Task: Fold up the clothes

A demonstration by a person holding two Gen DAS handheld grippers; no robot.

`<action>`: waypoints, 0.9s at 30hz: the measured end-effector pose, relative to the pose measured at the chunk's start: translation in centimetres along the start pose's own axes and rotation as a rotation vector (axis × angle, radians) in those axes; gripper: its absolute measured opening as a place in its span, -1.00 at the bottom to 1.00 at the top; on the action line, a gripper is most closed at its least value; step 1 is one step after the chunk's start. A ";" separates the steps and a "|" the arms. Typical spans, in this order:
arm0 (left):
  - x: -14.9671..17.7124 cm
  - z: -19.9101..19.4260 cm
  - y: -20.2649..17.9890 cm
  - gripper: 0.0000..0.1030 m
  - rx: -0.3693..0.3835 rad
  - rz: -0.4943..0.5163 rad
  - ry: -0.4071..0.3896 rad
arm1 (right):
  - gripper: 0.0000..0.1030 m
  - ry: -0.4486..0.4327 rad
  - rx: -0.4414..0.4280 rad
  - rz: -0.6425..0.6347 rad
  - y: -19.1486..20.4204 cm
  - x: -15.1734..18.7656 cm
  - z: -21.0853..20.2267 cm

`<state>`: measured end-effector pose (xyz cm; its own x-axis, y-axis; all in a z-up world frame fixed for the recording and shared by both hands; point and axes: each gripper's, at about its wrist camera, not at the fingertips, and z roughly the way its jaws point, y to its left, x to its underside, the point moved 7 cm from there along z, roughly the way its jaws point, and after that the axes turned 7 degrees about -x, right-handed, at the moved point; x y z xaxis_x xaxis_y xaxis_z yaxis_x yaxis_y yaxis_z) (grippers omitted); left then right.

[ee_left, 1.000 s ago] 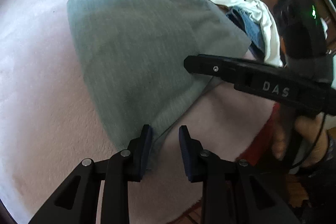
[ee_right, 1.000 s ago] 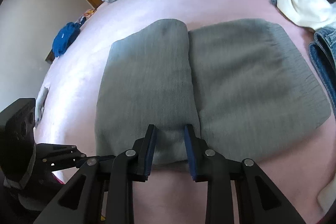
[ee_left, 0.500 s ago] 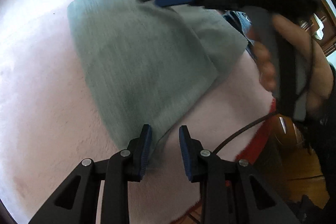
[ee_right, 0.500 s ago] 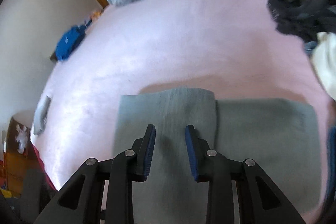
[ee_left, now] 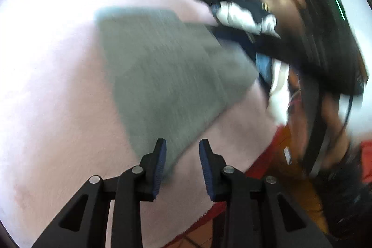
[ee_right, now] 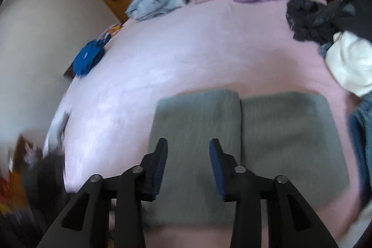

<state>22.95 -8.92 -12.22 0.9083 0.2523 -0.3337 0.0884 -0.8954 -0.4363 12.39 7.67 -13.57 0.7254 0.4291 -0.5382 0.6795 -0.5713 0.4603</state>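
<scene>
We see the pink bed (ee_right: 209, 50) carrying the folded grey garment (ee_right: 244, 143), lying flat near its front edge. Unfolded clothes (ee_right: 344, 57) are heaped at its right. Our right tongs (ee_right: 188, 166) are opening, empty; our left tongs (ee_left: 181, 164) stand apart, empty.

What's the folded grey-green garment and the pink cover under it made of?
Folded grey-green garment: likely a knit, matte, with fine lengthwise ribbing and soft rounded fold edges. Pink bed cover: probably plush fleece, going by its patchy brushed sheen; motion blur leaves both uncertain.
</scene>
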 end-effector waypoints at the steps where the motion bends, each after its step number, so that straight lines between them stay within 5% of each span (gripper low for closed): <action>1: -0.8 -0.4 0.8 -0.49 0.009 -0.028 -0.014 | -0.22 0.009 0.007 -0.036 0.9 1.0 -0.4; 7: -4.4 -0.8 5.4 -0.29 0.108 -0.238 -0.041 | -0.04 0.102 0.067 -0.310 7.8 6.8 1.5; 14: -7.5 2.5 7.3 -0.29 0.216 -0.359 -0.008 | 0.04 0.171 0.205 -0.528 10.1 9.3 5.1; 20: -9.7 4.9 8.2 -0.29 0.195 -0.395 -0.010 | 0.07 0.197 0.228 -0.563 10.6 9.8 7.3; 23: -10.1 5.8 9.0 -0.29 0.175 -0.398 -0.009 | 0.32 0.205 0.279 -0.639 11.0 10.1 8.4; 27: -10.3 7.1 9.6 -0.24 0.200 -0.428 0.014 | 0.32 0.243 0.350 -0.677 10.1 10.5 10.2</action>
<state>11.48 -17.50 -18.90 0.8126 0.5776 -0.0781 0.3772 -0.6233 -0.6850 25.71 -0.71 -21.80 0.1990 0.8786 -0.4341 0.9362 -0.3014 -0.1810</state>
